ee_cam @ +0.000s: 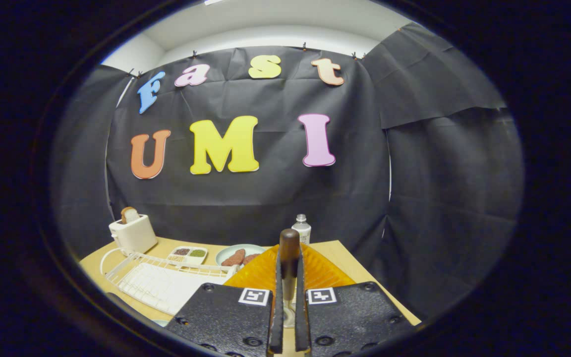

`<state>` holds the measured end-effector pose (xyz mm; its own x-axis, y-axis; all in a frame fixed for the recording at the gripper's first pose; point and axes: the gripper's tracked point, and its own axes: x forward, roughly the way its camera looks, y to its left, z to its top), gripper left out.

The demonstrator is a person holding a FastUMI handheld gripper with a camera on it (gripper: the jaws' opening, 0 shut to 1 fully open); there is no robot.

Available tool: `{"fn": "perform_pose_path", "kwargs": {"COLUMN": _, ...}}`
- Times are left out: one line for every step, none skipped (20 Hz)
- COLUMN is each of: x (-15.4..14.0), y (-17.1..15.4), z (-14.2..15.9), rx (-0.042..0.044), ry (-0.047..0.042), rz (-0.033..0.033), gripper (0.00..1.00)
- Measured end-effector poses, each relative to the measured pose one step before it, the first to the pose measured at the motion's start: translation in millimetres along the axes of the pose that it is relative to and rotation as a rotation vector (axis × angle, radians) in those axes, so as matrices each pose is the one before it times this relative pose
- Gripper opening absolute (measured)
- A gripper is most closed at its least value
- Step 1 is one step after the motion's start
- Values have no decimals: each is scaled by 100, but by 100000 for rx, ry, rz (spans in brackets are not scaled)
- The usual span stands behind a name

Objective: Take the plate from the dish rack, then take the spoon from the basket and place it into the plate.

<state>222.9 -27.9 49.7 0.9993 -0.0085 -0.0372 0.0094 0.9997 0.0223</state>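
Between the fingers: spoon (289,260), dark brown rounded wooden handle upright, pale slim shaft below; both fingers press on it.
Gripper (289,317): closed on the spoon; black pebbled finger blocks with square markers.
Plate (315,272): amber, translucent, ribbed; just beyond the fingers, partly hidden by them.
Dish rack (166,277): white wire, left of the plate.
Further back: pale green dish (228,252) with brown pieces, divided tray (188,254), white toaster (134,234) holding bread, small bottle (302,227).
Table (345,255): light wood; right edge near the plate, bare strip alongside.
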Motion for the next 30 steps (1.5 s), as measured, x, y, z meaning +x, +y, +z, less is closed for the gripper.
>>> {"fn": "perform_pose_path", "kwargs": {"x": -1264, "y": 741, "z": 55, "rx": -706, "ry": 78, "rz": 1358, "gripper": 14}}
{"fn": "perform_pose_path", "kwargs": {"x": -1439, "y": 649, "z": -197, "rx": -718, "ry": 108, "rz": 540, "gripper": 14}}
{"fn": "perform_pose_path", "kwargs": {"x": -1073, "y": 452, "z": -101, "rx": -1213, "ry": 145, "rz": -101, "gripper": 15}}
{"fn": "perform_pose_path", "kwargs": {"x": -827, "y": 489, "z": -218, "rx": -663, "ry": -45, "rz": 133, "gripper": 15}}
{"fn": "perform_pose_path", "kwargs": {"x": -942, "y": 712, "z": -191, "rx": -402, "ry": -39, "rz": 694, "gripper": 15}}
{"fn": "perform_pose_path", "kwargs": {"x": -802, "y": 911, "z": -385, "rx": -262, "ry": 439, "rz": 917, "gripper": 15}}
{"fn": "perform_pose_path", "kwargs": {"x": -885, "y": 657, "z": -460, "rx": 285, "ry": 230, "rz": 579, "gripper": 15}}
{"fn": "perform_pose_path", "kwargs": {"x": -687, "y": 738, "z": -480, "rx": 750, "ry": 48, "rz": 597, "gripper": 15}}
{"fn": "perform_pose_path", "kwargs": {"x": -575, "y": 830, "z": -665, "rx": 582, "ry": 667, "rz": 430, "gripper": 15}}
{"fn": "perform_pose_path", "kwargs": {"x": -397, "y": 758, "z": -805, "rx": 646, "ry": 554, "rz": 430, "gripper": 15}}
{"fn": "perform_pose_path", "kwargs": {"x": -510, "y": 848, "z": -990, "rx": -204, "ry": 1571, "rz": 411, "gripper": 15}}
{"fn": "perform_pose_path", "kwargs": {"x": -509, "y": 549, "z": -1196, "rx": 615, "ry": 1241, "rz": -1021, "gripper": 15}}
{"fn": "perform_pose_path", "kwargs": {"x": -214, "y": 645, "z": -762, "rx": 2286, "ry": 335, "rz": -1022, "gripper": 15}}
{"fn": "perform_pose_path", "kwargs": {"x": -135, "y": 990, "z": -1200, "rx": 747, "ry": 1687, "rz": -285, "gripper": 16}}
{"fn": "perform_pose_path", "kwargs": {"x": -228, "y": 1063, "z": -1228, "rx": -283, "ry": 1519, "rz": 482, "gripper": 16}}
{"fn": "perform_pose_path", "kwargs": {"x": -78, "y": 918, "z": -1188, "rx": -1114, "ry": 867, "rz": -75, "gripper": 16}}
{"fn": "perform_pose_path", "kwargs": {"x": -18, "y": 674, "z": -944, "rx": -348, "ry": 136, "rz": -1229, "gripper": 16}}
{"fn": "perform_pose_path", "kwargs": {"x": 7, "y": 390, "z": -1043, "rx": -741, "ry": 43, "rz": -1955, "gripper": 16}}
{"fn": "perform_pose_path", "kwargs": {"x": 83, "y": 707, "z": -829, "rx": -1654, "ry": -721, "rz": -1222, "gripper": 16}}
{"fn": "perform_pose_path", "kwargs": {"x": 113, "y": 1010, "z": -906, "rx": -1744, "ry": -446, "rz": -436, "gripper": 16}}
{"fn": "perform_pose_path", "kwargs": {"x": 62, "y": 884, "z": -574, "rx": -1425, "ry": -71, "rz": -88, "gripper": 16}}
{"fn": "perform_pose_path", "kwargs": {"x": -59, "y": 806, "z": -484, "rx": -869, "ry": -107, "rz": -9, "gripper": 16}}
{"fn": "perform_pose_path", "kwargs": {"x": -158, "y": 785, "z": -146, "rx": 26, "ry": -80, "rz": 584, "gripper": 16}}
{"fn": "perform_pose_path", "kwargs": {"x": -222, "y": 956, "z": -153, "rx": 813, "ry": 114, "rz": 1478, "gripper": 16}}
{"fn": "perform_pose_path", "kwargs": {"x": -214, "y": 909, "z": -169, "rx": 933, "ry": 217, "rz": 1751, "gripper": 16}}
{"fn": "perform_pose_path", "kwargs": {"x": 79, "y": 661, "z": -324, "rx": 328, "ry": 518, "rz": 1105, "gripper": 17}}
{"fn": "perform_pose_path", "kwargs": {"x": 76, "y": 538, "z": -345, "rx": -250, "ry": 551, "rz": 509, "gripper": 17}}
{"fn": "perform_pose_path", "kwargs": {"x": 1, "y": 376, "z": -427, "rx": -900, "ry": 835, "rz": 232, "gripper": 17}}
{"fn": "perform_pose_path", "kwargs": {"x": 111, "y": 192, "z": -250, "rx": -949, "ry": 555, "rz": -321, "gripper": 17}}
{"fn": "perform_pose_path", "kwargs": {"x": 133, "y": -52, "z": -130, "rx": -548, "ry": 429, "rz": -569, "gripper": 17}}
